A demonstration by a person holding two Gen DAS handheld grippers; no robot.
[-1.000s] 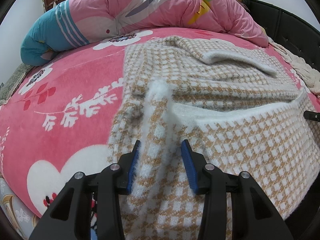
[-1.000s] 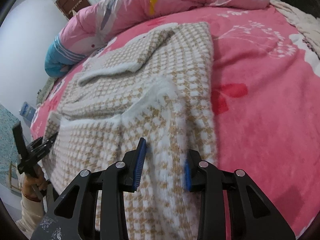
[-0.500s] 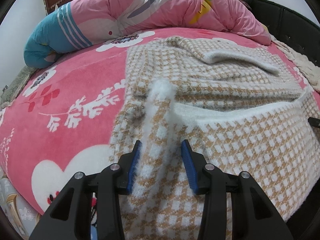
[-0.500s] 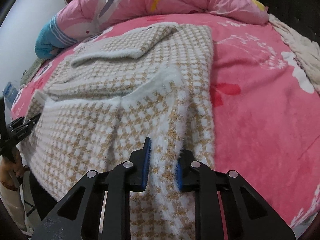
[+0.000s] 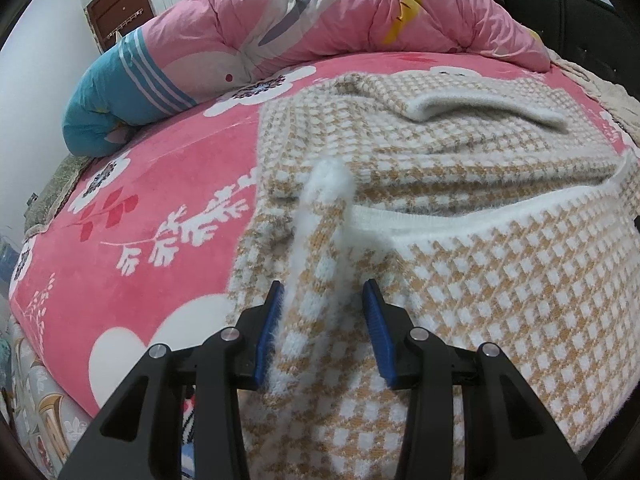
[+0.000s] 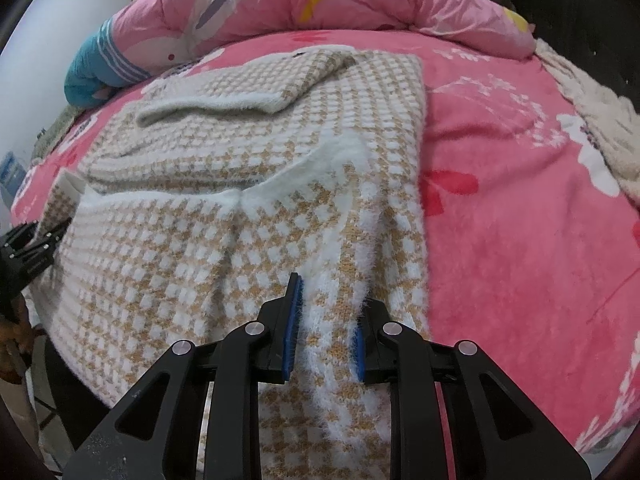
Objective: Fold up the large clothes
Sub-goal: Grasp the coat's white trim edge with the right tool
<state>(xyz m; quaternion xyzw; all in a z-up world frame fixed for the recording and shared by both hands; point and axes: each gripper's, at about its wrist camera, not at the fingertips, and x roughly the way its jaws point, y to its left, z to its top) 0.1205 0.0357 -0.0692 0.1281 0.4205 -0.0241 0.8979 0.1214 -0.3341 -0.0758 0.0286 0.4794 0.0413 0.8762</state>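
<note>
— Well, what's on the bed?

— A fluffy tan-and-white checked sweater [image 5: 460, 208], spread over the pink floral blanket [image 5: 160, 184], its near part doubled back toward twelve o'clock, the bottom draping off the mattress edge at six. A pink quilt [image 5: 320, 20] lies bunched beyond it.

— And the grippers?

— Left gripper [image 5: 324, 332] has its blue-padded fingers [image 5: 268, 332] parted wide around a raised ridge of the fabric, not pinching it. Right gripper [image 6: 325, 330] stands narrower, pads brushing the fuzz on a white-edged band; whether it truly grips, I can't tell.

— How will the thing behave?

— Soft, limp and thick, I'd judge, probably light but bulky; it should sag between two holds and cling to the plush blanket. Best taken at the white trim, one corner each at roughly five and seven o'clock, with a deep bite.
</note>
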